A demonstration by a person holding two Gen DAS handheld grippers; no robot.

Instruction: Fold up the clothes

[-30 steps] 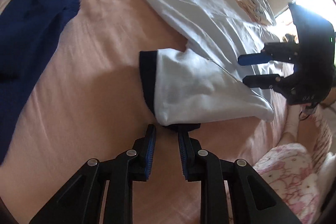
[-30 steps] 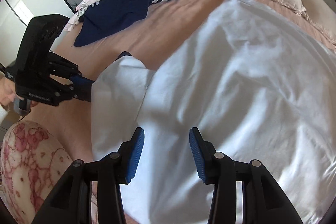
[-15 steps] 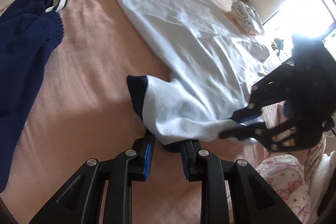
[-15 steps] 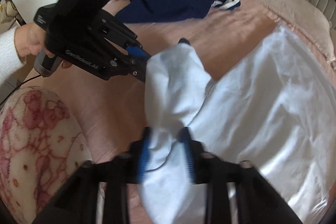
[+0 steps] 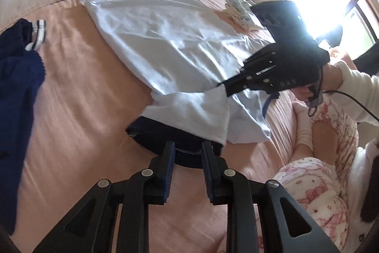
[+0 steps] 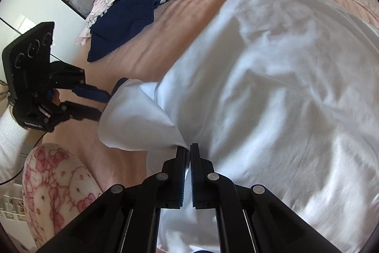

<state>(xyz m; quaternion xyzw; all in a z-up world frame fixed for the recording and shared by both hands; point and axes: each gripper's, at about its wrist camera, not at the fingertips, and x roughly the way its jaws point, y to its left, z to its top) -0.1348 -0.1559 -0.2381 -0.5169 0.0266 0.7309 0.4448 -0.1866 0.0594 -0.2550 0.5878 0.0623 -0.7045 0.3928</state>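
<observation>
White shirt (image 6: pixel 272 77) spread on the pink bed (image 5: pixel 78 96), its lower hem cut off.
Right gripper (image 6: pixel 189 148) fingers pinch sleeve fabric fully closed; left gripper (image 5: pixel 187 148) fingers narrowly clamp the navy cuff (image 5: pixel 165 134), partly hidden beneath.

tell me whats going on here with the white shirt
A person is folding a white shirt on a pink bed, a pair of tongs in each hand. The left tongs grip the sleeve's navy cuff. The right tongs have just closed on a pinch of white cloth where the sleeve meets the body. The sleeve is lifted, not yet folded over.
</observation>
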